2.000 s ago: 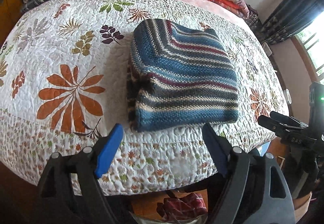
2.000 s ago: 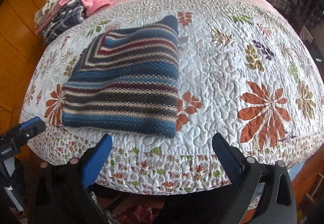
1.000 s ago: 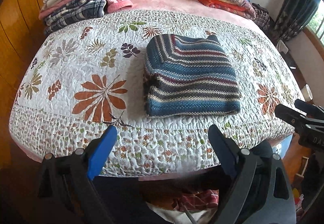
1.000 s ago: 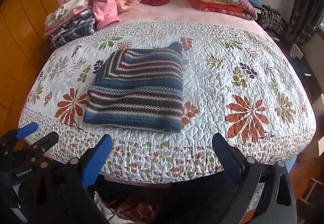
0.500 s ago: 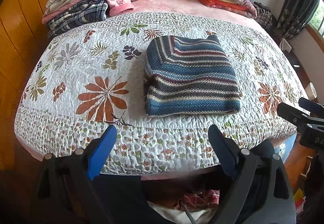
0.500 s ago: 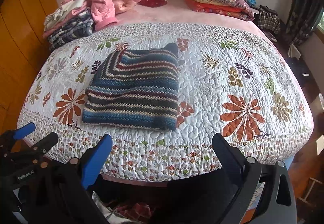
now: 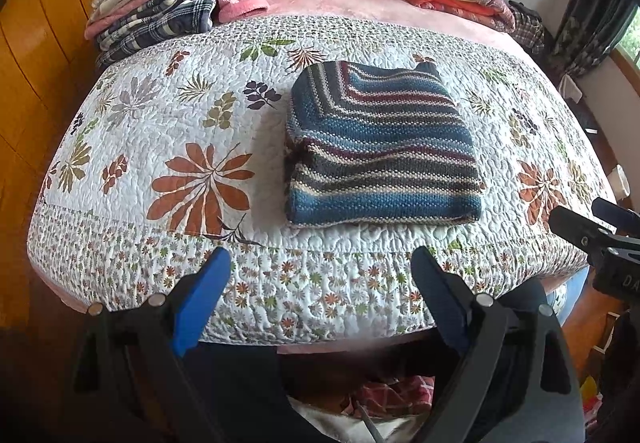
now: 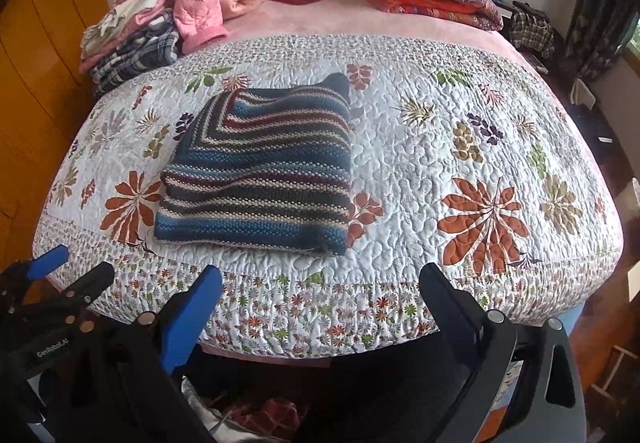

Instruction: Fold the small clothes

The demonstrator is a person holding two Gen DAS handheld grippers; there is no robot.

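Both grippers, left (image 7: 320,283) & right (image 8: 320,297), have backed off, jaws wide, empty; blue striped knit sweater (image 7: 380,147) sits folded mid-frame, prob. done.

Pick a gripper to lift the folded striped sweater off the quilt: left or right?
Left, probably. The striped sweater lies almost dead ahead of the open left gripper; from the open right gripper it sits off to the left. Both hang off the quilt edge, empty.
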